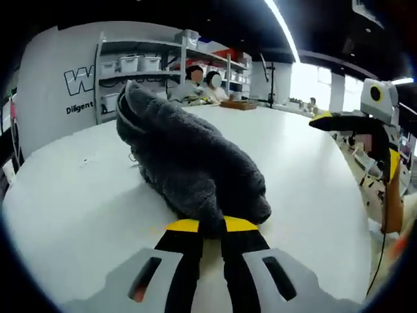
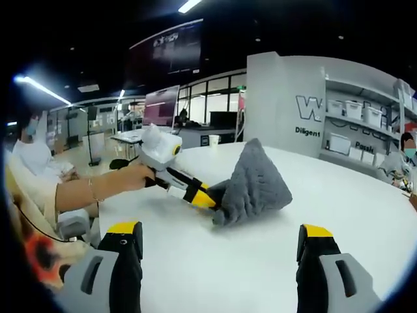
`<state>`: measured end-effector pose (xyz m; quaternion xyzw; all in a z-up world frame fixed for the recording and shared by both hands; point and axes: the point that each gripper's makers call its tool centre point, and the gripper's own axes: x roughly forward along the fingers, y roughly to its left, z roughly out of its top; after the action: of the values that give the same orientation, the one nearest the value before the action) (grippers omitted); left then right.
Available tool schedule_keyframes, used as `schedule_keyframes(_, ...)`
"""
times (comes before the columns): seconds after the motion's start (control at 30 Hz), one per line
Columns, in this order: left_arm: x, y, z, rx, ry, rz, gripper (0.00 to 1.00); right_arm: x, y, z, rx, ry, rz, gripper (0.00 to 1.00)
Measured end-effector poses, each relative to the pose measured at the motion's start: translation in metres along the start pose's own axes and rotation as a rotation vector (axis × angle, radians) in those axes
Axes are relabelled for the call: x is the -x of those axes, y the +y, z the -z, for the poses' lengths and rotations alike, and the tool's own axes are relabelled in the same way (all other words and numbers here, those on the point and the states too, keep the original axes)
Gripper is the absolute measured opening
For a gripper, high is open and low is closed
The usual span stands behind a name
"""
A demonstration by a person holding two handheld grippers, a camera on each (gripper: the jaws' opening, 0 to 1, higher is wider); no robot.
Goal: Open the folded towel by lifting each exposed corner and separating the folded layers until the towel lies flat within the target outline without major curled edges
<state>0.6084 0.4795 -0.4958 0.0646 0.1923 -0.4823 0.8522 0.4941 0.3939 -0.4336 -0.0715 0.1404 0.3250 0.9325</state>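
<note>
I have barely begun: my left gripper pinches the near edge of the grey towel, which still sits bunched on the white counter just ahead, while my right gripper hangs spread, well back.

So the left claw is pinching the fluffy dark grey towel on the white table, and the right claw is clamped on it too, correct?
Not quite. The left claw does pinch the fluffy dark grey towel on the white table, but the right gripper view shows the right claw open, short of the towel.
</note>
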Motion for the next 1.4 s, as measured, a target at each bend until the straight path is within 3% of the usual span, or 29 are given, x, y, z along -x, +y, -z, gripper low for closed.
schedule_keyframes(0.2, 0.001, -0.008, -0.010, -0.050, 0.012, 0.003, 0.07, 0.000, -0.001, 0.001, -0.001, 0.004, 0.003, 0.99)
schedule_keyframes(0.7, 0.003, -0.029, -0.055, -0.118, -0.040, 0.028, 0.07, 0.004, -0.003, 0.000, -0.010, -0.005, 0.009, 0.99)
schedule_keyframes(1.07, 0.008, -0.026, -0.079, -0.135, -0.081, -0.013, 0.05, 0.008, -0.009, -0.002, -0.020, -0.017, 0.018, 0.99)
schedule_keyframes(1.4, 0.018, -0.014, -0.115, -0.151, -0.118, -0.069, 0.05, 0.012, -0.012, -0.003, -0.025, -0.026, 0.026, 0.99)
